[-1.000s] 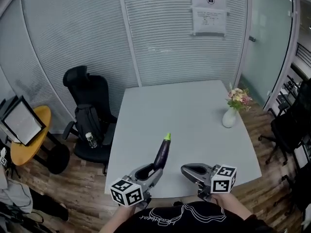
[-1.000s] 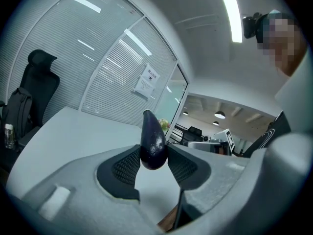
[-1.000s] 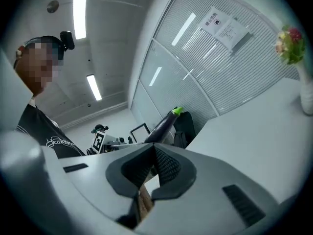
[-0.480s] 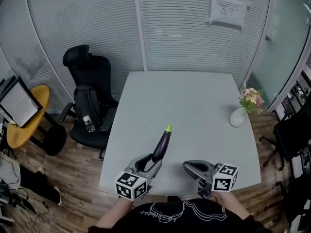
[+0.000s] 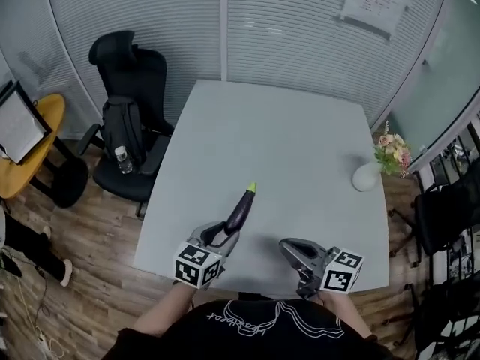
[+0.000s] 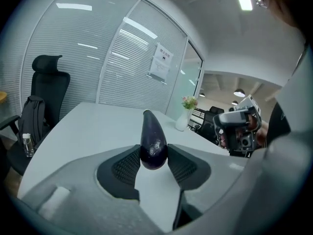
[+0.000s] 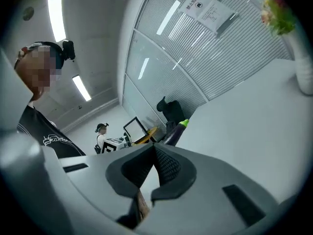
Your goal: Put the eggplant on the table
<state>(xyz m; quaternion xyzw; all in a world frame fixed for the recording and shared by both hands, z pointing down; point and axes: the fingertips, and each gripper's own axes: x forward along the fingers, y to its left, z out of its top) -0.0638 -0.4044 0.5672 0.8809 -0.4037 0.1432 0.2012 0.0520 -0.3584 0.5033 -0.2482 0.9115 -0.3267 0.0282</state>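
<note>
The step in hand looks like the carry-down: the eggplant (image 5: 241, 209) is not yet laid on the bench (image 5: 285, 133) but is held over its near edge, toward the near left corner. Its green tip points up and away toward the middle of the bench. The left tongs (image 5: 223, 234) are clamped on the eggplant's thick, dark end, with both ribbed pads pressing its sides and standing fairly wide because of its girth. The rest of the eggplant juts forward, free of the grip. Whether any part already touches the bench I cannot tell; it appears to hang just above it. The next move, as I judge it, calls for lowering the eggplant until its length rests flat, then spreading the pads and backing off without rolling it. The right tongs (image 5: 291, 247) are closed on nothing, beside the left over the near edge.
</note>
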